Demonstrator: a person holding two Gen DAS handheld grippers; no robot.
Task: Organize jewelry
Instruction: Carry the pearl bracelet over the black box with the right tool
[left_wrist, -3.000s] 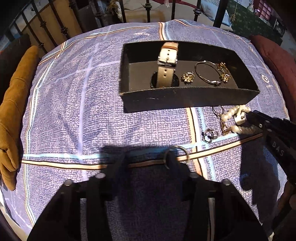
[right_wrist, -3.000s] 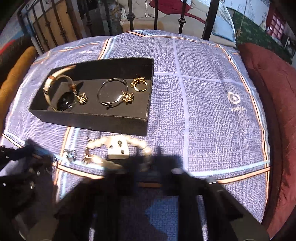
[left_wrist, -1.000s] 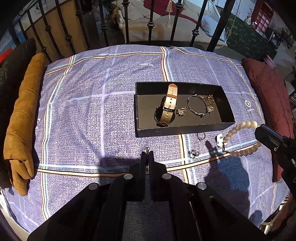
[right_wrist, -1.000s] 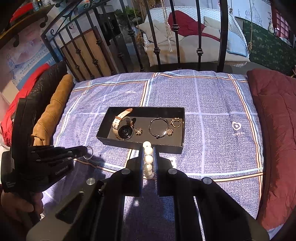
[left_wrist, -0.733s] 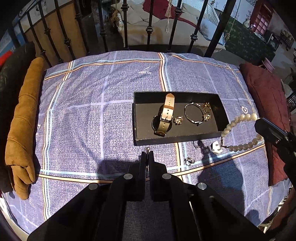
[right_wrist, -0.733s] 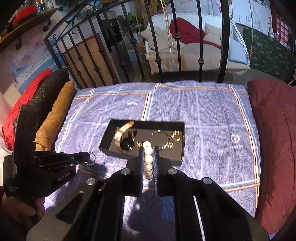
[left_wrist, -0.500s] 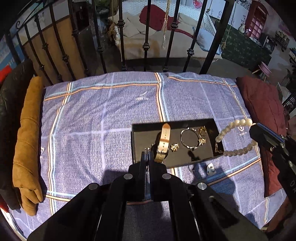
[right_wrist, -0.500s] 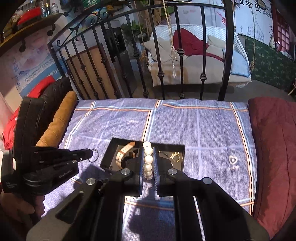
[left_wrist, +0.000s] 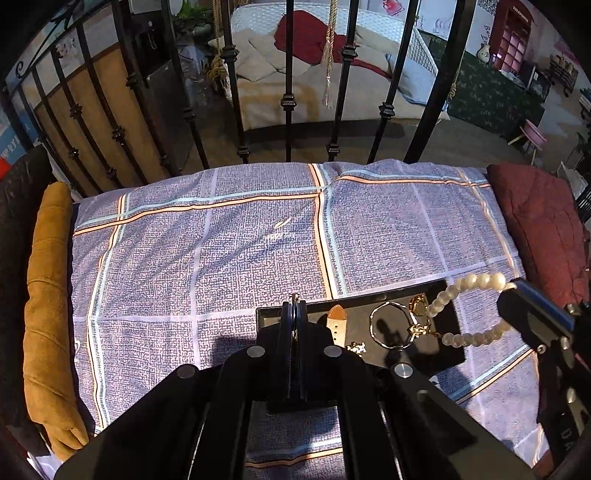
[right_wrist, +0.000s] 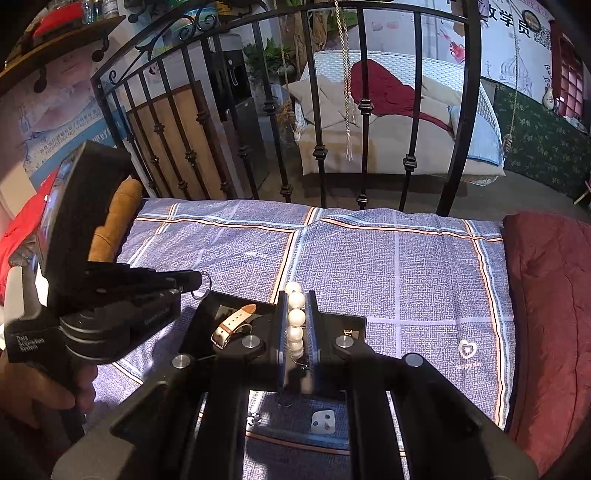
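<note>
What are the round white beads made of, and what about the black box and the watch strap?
The bead bracelet looks like pearl or imitation pearl: round, creamy, glossy with soft highlights. The black box seems to be matte cardboard: thin flat walls, no shine. The watch strap looks like pale leather or faux leather: smooth, flexible, with a tan edge.

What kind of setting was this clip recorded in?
Most likely a home bedroom: the work surface is a bed with a plaid bedspread and a black iron bed frame, a dark red cushion at one side, and a swing seat with pillows beyond.
</note>
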